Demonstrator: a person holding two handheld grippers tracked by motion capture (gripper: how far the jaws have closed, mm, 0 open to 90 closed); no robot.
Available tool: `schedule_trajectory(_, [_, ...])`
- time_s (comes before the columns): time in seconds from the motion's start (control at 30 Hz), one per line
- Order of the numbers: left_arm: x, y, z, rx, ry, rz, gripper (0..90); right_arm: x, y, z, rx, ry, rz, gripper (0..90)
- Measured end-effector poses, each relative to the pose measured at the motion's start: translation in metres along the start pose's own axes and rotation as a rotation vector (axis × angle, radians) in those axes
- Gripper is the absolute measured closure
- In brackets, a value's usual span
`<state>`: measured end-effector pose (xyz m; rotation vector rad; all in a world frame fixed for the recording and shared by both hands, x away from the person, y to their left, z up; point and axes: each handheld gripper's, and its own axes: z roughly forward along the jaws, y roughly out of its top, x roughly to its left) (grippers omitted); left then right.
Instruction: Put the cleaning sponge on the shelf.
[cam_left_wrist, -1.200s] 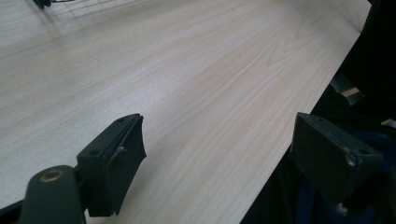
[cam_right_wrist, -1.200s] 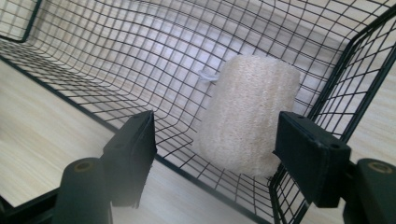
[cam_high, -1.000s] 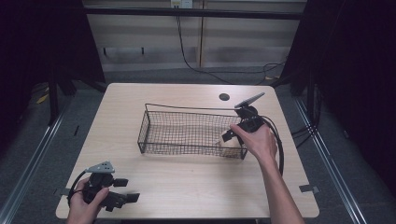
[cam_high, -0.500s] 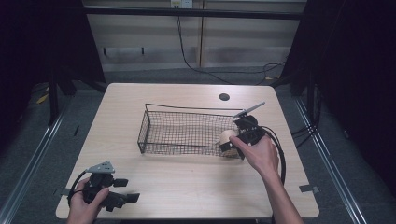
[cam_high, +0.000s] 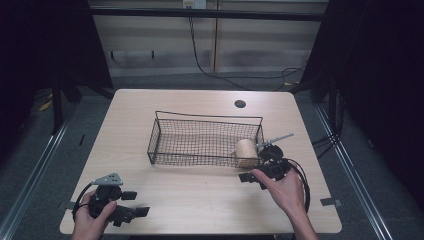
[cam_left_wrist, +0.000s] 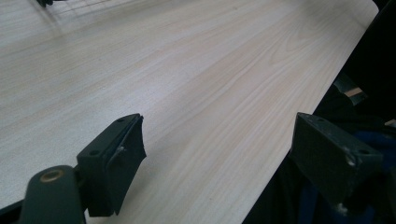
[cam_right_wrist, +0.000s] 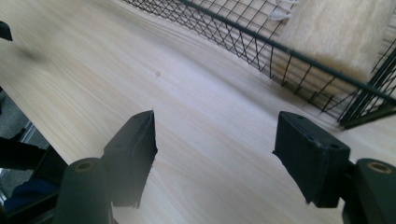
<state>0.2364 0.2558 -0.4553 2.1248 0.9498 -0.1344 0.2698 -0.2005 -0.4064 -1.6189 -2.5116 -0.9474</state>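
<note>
A black wire basket (cam_high: 176, 141) stands in the middle of the wooden table (cam_high: 200, 200). A tan, fuzzy-looking roll (cam_high: 246, 152) lies in its right end; the right gripper view shows the roll (cam_right_wrist: 341, 32) behind the mesh (cam_right_wrist: 261, 51). My right gripper (cam_high: 250, 179) rests on the table just in front of the basket's right corner, jaws open and empty (cam_right_wrist: 215, 121). My left gripper (cam_high: 137, 203) sits at the front left of the table, also open with nothing between its jaws (cam_left_wrist: 219, 126), one jaw past the table's front edge.
A round cable hole (cam_high: 240, 104) is in the table's far side. A piece of tape (cam_high: 330, 202) lies near the front right corner. Cables (cam_high: 300, 172) loop beside my right hand. Dark curtains flank the table.
My right gripper drew back from over the basket's right end to the table in front of it, leaving the tan roll lying in the basket. The left gripper has stayed put.
</note>
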Motion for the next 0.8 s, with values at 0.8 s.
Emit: schedule_trajectory(0.8, [0.0,0.0,0.0,0.005,-0.002,0.005,17.4,-0.016,-0.074,0.015,-0.083,-0.039,0.012,31.9])
